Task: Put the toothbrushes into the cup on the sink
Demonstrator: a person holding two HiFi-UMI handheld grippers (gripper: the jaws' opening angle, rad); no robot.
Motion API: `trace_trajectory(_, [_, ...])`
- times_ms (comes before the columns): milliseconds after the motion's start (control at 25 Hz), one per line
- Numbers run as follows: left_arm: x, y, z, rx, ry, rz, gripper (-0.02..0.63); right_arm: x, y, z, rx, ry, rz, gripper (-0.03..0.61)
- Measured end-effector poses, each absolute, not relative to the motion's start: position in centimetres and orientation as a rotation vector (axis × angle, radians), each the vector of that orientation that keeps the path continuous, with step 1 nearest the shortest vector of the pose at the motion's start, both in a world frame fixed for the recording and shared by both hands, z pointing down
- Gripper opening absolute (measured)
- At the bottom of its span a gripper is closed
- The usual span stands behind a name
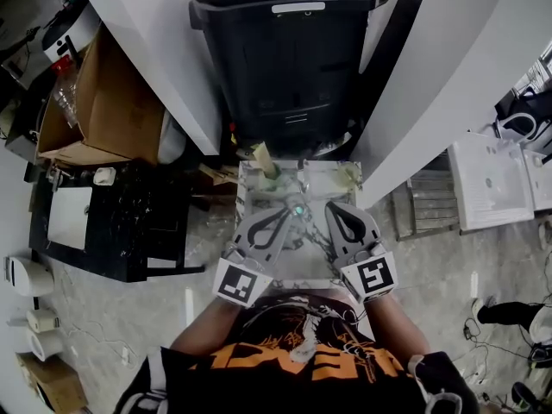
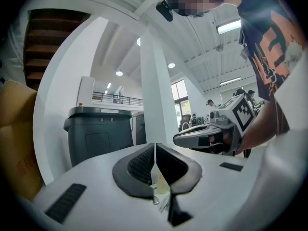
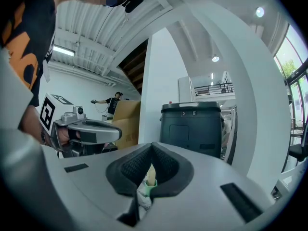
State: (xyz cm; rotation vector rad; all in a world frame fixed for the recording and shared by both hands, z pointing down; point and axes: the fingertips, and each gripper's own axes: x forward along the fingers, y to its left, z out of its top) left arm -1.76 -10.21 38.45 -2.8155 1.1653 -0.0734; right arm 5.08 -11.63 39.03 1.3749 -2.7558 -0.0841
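In the head view a small marbled sink (image 1: 247, 198) stands in front of me, with a faucet (image 1: 303, 178) at its back. A green-rimmed cup (image 1: 266, 166) with a beige thing in it sits at the back left corner, and a pale cup (image 1: 348, 176) at the back right. My left gripper (image 1: 291, 214) and right gripper (image 1: 331, 209) hover side by side over the basin, both shut and holding nothing. Something green (image 1: 297, 210) shows by the left tips; I cannot tell what it is. The left gripper (image 2: 155, 149) shows a pale cup (image 2: 161, 186) below its jaws. Past the right gripper (image 3: 152, 149) is the green-rimmed cup (image 3: 149, 182).
A big black bin (image 1: 285, 50) stands right behind the sink between two white pillars. A cardboard box (image 1: 103, 102) and a black cabinet (image 1: 112, 222) are at the left. White basins (image 1: 492, 179) lie on the floor at the right.
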Motion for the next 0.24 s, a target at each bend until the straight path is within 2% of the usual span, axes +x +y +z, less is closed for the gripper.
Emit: trace_trajectory(240, [-1.81, -9.86, 38.73, -2.806, 1.153, -0.08, 0.035, 5.27, -11.23, 39.54, 1.378, -2.744, -0.067, 0.014])
